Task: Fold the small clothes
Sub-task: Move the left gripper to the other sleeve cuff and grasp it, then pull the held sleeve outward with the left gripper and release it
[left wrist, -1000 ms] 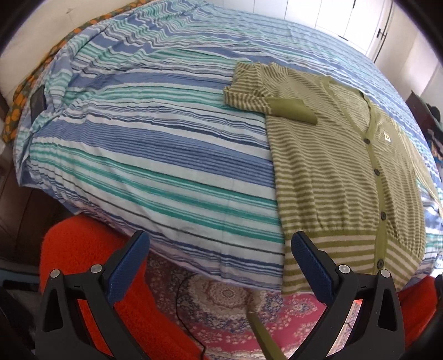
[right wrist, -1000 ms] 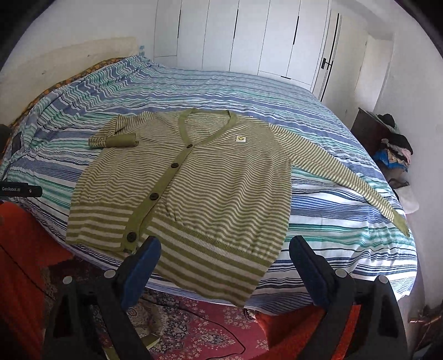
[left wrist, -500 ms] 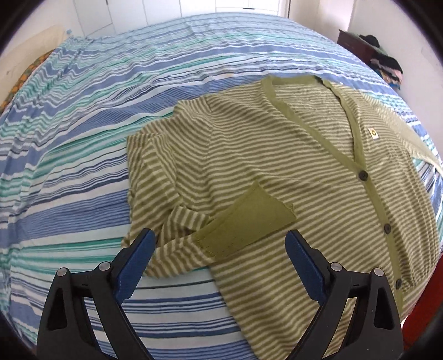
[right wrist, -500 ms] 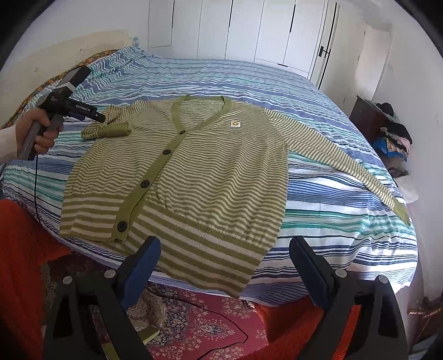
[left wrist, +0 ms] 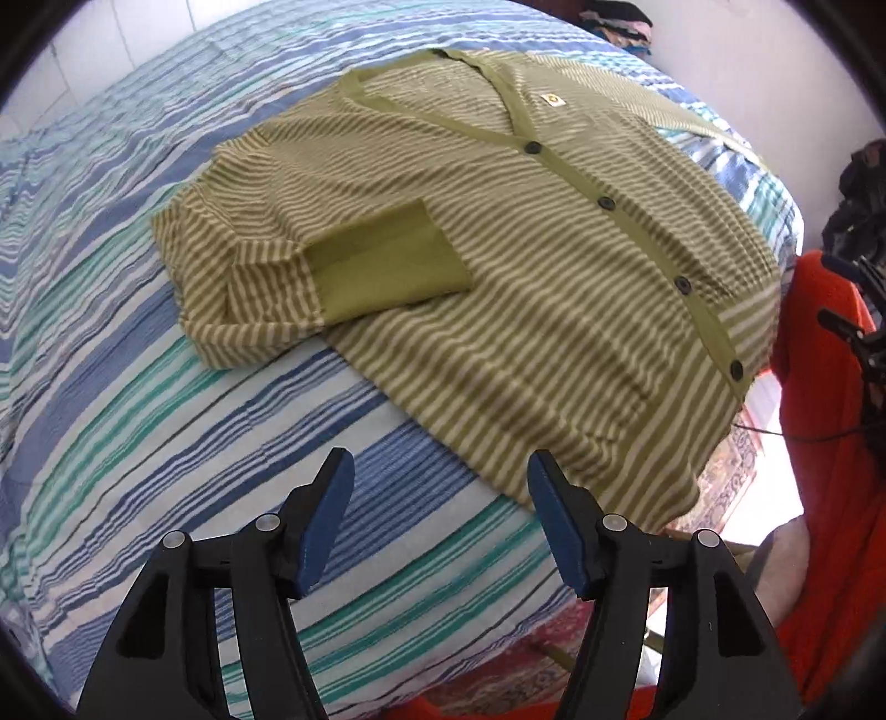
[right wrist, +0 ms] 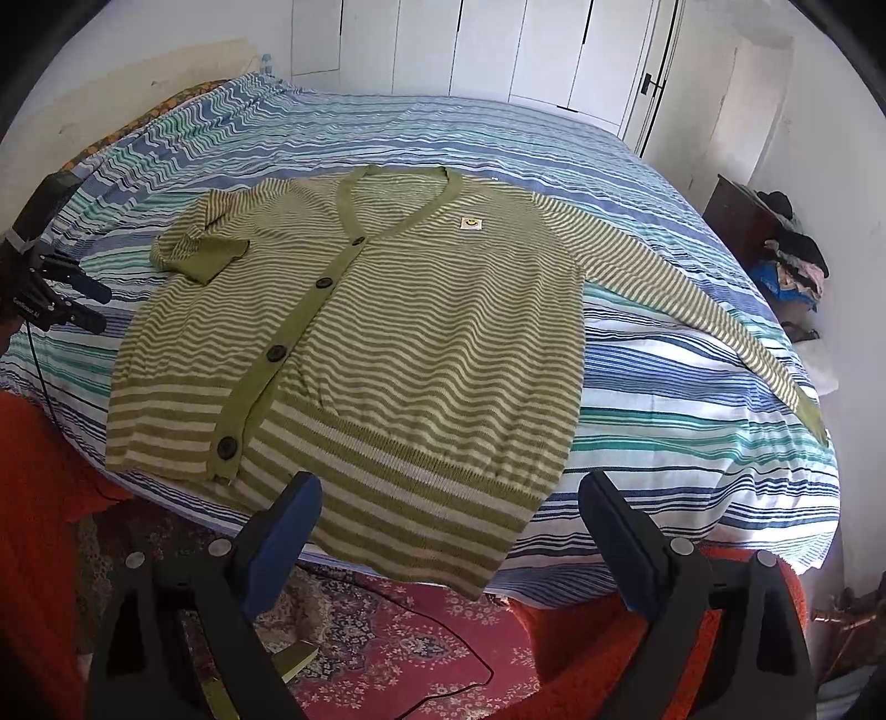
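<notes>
Plainly, the only label on the cardigan [right wrist: 354,343] is a small pale patch [right wrist: 470,222] with a yellow smiley face, sewn on the chest beside the placket; the white lettering on the body of the left gripper [right wrist: 91,307], seen at the left edge of the right wrist view, is too small to read. The cardigan lies flat, front up and buttoned, on the striped bed cover [right wrist: 664,354]. Its long axis runs from the V-neck, which points toward the white wardrobe doors [right wrist: 498,50], down to the hem, which hangs over the near edge of the bed above the patterned rug [right wrist: 421,631]. One sleeve [left wrist: 310,277] is folded back on the body, its plain green cuff [left wrist: 387,260] lying on the stripes; the other sleeve [right wrist: 709,315] stretches out straight to the far side (its cuff reaches the cover's edge). Bare cover lies open around the folded side and beyond the collar.

The left gripper [left wrist: 440,515] hovers over bare cover just beside the garment's side edge, its jaws closing with nothing between them. The right gripper [right wrist: 448,531] stands wide and empty just off the hem.
</notes>
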